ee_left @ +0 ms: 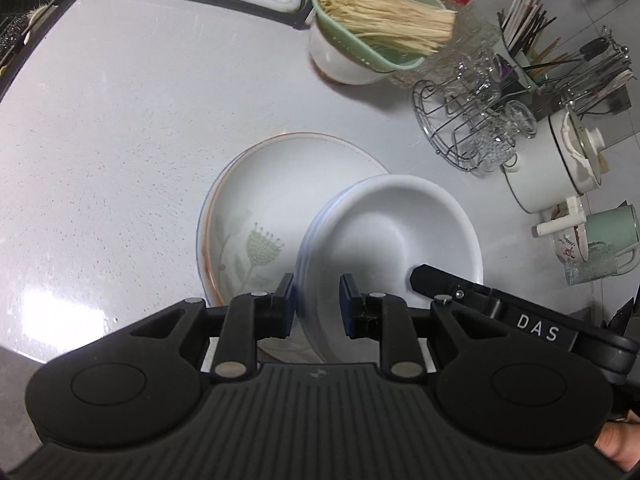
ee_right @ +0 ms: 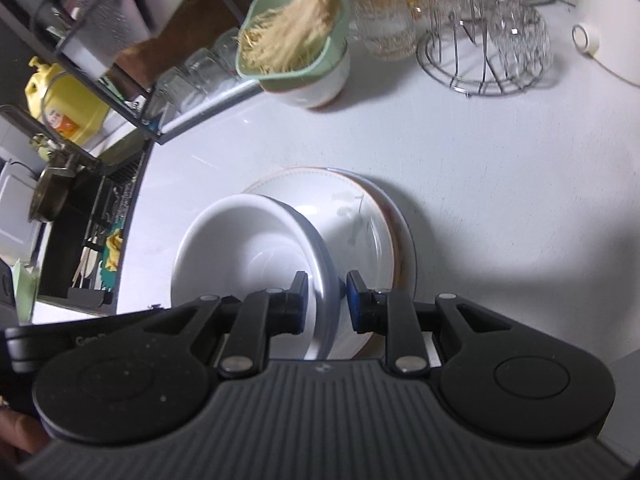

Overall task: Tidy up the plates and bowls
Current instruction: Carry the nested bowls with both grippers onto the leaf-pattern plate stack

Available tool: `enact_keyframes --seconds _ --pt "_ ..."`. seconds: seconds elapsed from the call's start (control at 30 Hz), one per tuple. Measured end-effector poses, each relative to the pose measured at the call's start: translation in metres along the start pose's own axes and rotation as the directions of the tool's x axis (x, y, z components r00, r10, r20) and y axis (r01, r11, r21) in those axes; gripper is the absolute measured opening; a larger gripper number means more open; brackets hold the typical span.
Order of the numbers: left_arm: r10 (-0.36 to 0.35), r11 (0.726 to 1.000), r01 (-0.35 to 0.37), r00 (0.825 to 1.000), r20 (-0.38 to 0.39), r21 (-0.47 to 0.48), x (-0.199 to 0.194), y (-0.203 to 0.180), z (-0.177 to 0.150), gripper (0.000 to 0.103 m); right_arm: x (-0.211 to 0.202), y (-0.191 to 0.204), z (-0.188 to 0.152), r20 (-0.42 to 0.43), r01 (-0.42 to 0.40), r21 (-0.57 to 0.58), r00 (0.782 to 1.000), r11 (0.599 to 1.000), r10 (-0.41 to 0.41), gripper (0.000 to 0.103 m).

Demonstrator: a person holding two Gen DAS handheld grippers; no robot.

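Observation:
A stack of white bowls (ee_left: 392, 236) is held tilted above a stack of floral plates (ee_left: 280, 184) on the white counter. My left gripper (ee_left: 316, 304) is shut on the bowls' left rim. My right gripper (ee_right: 327, 300) is shut on the opposite rim of the same bowls (ee_right: 244, 256), and its black body (ee_left: 480, 300) shows in the left wrist view. The plates (ee_right: 360, 216) lie under and behind the bowls in the right wrist view.
A white bowl holding a green basket of noodles (ee_left: 376, 28) stands at the back. A wire rack with glass cups (ee_left: 472, 120), a white pot (ee_left: 560, 160), a mug (ee_left: 608, 232) and a utensil holder (ee_left: 560, 56) line the right. A dish rack (ee_right: 100, 40) and sink (ee_right: 80, 220) lie left.

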State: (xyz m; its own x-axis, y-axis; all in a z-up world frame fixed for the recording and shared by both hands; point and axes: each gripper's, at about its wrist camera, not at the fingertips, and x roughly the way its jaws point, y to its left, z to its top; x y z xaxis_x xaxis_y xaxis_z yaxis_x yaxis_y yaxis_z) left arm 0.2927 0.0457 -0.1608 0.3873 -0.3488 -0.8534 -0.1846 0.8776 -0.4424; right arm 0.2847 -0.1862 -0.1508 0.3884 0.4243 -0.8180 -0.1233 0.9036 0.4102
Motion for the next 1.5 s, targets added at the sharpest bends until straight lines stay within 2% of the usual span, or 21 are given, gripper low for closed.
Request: enact_keyframes --seconds 0.37,0.43,0.47,0.53,0.63,0.83,1.07,1.37,1.5 --pt "-0.007 0.999 0.009 0.999 -0.04 0.043 0.021 0.006 0.018 0.026 0.02 0.003 0.007 -0.009 0.043 0.031 0.999 0.999 -0.042 0.024" --pt "0.023 0.993 -0.017 0.999 -0.049 0.12 0.024 -0.001 0.018 0.033 0.022 0.002 0.008 -0.007 0.041 0.037 0.999 0.998 -0.04 0.025" --pt "0.043 0.989 -0.036 0.998 -0.047 0.141 0.025 -0.003 0.017 0.039 0.024 0.002 0.008 -0.008 0.046 0.031 0.999 0.998 -0.046 0.025" --pt "0.051 0.987 -0.044 0.998 -0.041 0.152 0.025 -0.003 0.017 0.042 0.026 0.0 0.008 -0.008 0.054 0.036 0.999 0.998 -0.054 0.025" --pt "0.076 0.977 -0.073 0.997 -0.01 0.198 0.019 -0.009 0.017 0.045 0.02 0.0 0.008 0.01 0.048 0.024 0.999 0.999 -0.048 0.026" --pt "0.073 0.968 -0.083 0.996 0.049 0.237 -0.005 -0.023 0.016 0.049 -0.003 0.0 0.01 0.062 0.045 -0.011 0.997 0.999 -0.044 0.026" --pt "0.059 0.966 -0.089 0.99 0.126 0.243 -0.042 -0.038 -0.001 0.05 -0.036 -0.001 0.01 0.118 0.013 -0.055 0.993 0.998 -0.006 0.026" --pt "0.091 0.957 -0.158 0.959 0.268 0.242 -0.1 -0.055 -0.05 0.054 -0.09 0.0 -0.011 0.192 -0.04 -0.12 0.979 0.992 0.063 0.026" --pt "0.099 0.955 -0.18 0.942 0.319 0.234 -0.119 -0.062 -0.073 0.06 -0.112 -0.001 -0.023 0.234 -0.05 -0.152 0.969 0.987 0.085 0.026"
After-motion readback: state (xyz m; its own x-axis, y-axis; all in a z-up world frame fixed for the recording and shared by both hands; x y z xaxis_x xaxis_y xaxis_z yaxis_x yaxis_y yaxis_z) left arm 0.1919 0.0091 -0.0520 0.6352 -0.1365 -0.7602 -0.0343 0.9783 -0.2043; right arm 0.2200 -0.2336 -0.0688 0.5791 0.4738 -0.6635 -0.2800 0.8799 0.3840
